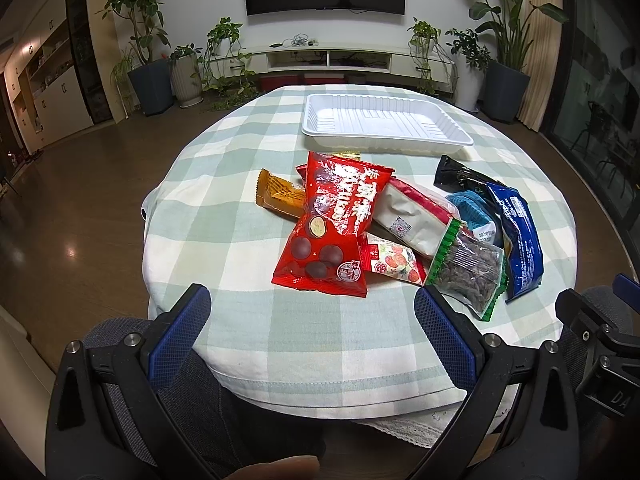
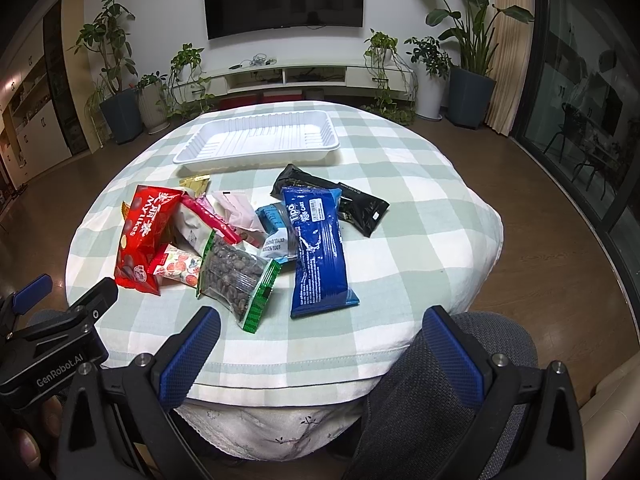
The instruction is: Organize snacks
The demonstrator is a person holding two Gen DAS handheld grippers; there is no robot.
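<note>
from the left wrist view, our left gripper [image 1: 312, 312] is spread wide and holding nothing, hanging back at the near edge of the tabletop [image 1: 224, 208]. the snack pile sits straight ahead of it, loose and overlapping. closest to us is the red chocolate-ball bag [image 1: 332, 228], just beyond the gap between the fingers and a touch left of centre, its long axis running away from us and leaning slightly right. the clear green-edged bag of dark seeds [image 1: 468, 268] lies just past the right finger, and the blue cake bar [image 1: 520, 236] is further off to the right. the white tray [image 1: 384, 122] is empty and sits past the pile, at the far side. the right gripper [image 1: 592, 320] peeks in at the right edge of this view.

from the right wrist view, our right gripper [image 2: 320, 340] is also wide apart with nothing in it, back at the near edge too. here the seed bag [image 2: 236, 276] is nearest, just ahead of the left finger, long axis slanting toward us and to the right. the blue cake bar [image 2: 318, 252] is nearly dead ahead, pointing away from us toward the tray [image 2: 256, 140]. the black packet [image 2: 332, 196] is behind it, and the red bag [image 2: 146, 236] is off to the left.

so we reckon the red bag is the left gripper's job and the blue bar the right's; either way the carry goes forward over the pile to the tray.
</note>
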